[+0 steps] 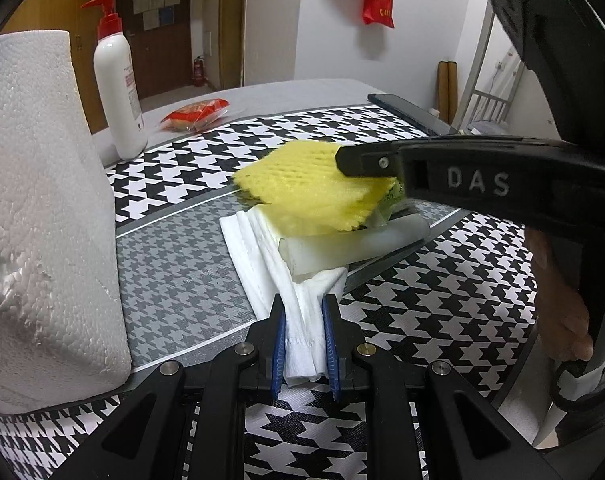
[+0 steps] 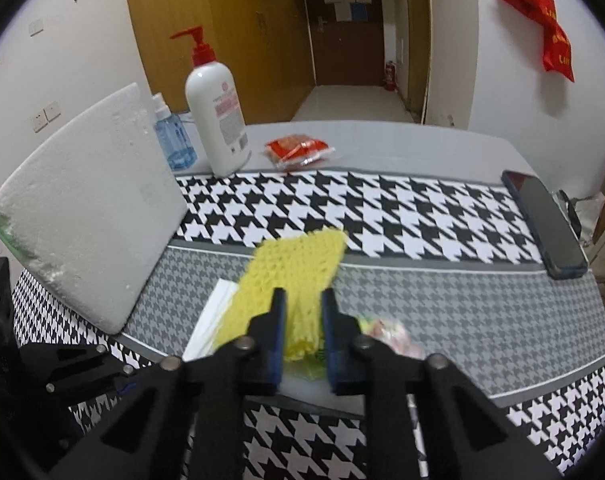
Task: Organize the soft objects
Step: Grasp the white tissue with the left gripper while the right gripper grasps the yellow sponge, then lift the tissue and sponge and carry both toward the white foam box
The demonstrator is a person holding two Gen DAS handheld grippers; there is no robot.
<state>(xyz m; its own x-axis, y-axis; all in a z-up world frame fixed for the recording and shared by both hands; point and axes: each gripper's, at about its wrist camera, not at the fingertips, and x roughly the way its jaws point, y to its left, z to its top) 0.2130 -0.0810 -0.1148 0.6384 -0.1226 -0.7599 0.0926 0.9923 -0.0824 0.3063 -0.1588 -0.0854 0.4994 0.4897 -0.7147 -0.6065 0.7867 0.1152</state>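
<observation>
1. Left wrist view: left tongs (image 1: pixel 304 344) pinch the near end of a folded white cloth (image 1: pixel 262 248) lying on the houndstooth surface (image 1: pixel 422 320).
2. Yellow foam net (image 1: pixel 314 196) hangs over the cloth's far end, above a clear bag (image 1: pixel 342 248).
3. Right wrist view: right tongs (image 2: pixel 302 336) pinch the net (image 2: pixel 298 264), lifted and blurred.
4. Styrofoam block (image 2: pixel 90 208) stands left; phone (image 2: pixel 542 224) lies right.

Lotion bottle (image 2: pixel 218 116), phone (image 2: pixel 544 224), snack packet (image 2: pixel 298 151).
</observation>
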